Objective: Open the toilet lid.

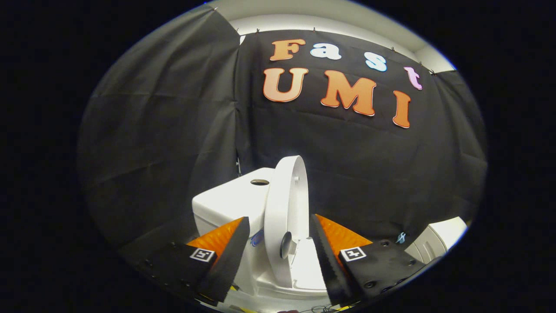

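Note:
A white toilet stands just ahead of me, seen from its side. Its lid [287, 191] is raised almost upright, edge-on to me, leaning back toward the white tank [226, 202]. A dark round bumper [286, 244] shows on the lid's underside. Below the lid lies the white seat and bowl rim [306, 271]. My gripper [279, 218] is open, one finger on each side of the raised lid. A gap shows between each finger and the lid, so neither presses on it.
The tank top has a round flush button [259, 182]. Black cloth walls close in behind and to the left of the toilet. Another white object [436, 243] sits low beyond the right finger.

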Tool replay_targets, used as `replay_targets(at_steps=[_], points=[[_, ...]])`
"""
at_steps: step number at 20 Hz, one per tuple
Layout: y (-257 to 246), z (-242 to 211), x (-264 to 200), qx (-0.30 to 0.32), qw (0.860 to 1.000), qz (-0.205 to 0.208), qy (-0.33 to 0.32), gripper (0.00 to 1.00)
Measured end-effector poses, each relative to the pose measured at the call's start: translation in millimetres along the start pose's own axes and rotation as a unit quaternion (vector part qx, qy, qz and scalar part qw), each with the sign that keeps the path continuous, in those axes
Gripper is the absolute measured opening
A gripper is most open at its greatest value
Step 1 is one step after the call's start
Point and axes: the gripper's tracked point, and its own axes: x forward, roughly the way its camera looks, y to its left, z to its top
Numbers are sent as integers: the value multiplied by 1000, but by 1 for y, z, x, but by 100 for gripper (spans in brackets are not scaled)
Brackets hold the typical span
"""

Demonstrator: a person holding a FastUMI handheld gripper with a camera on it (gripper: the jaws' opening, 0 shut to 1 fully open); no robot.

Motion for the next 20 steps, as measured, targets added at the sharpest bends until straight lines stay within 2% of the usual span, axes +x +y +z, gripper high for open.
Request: replay_targets(at_steps=[2,4,7,11,17,20], points=[[-13,14,-5,32,999,18,-12,95],[-37,35,-15,46,998,17,-39,98],[-78,53,-26,45,997,7,-63,98],[-126,71,-53,90,992,17,-82,98],[-220,74,-98,125,988,-9,-87,96],[-272,64,-116,109,989,-42,-95,96]])
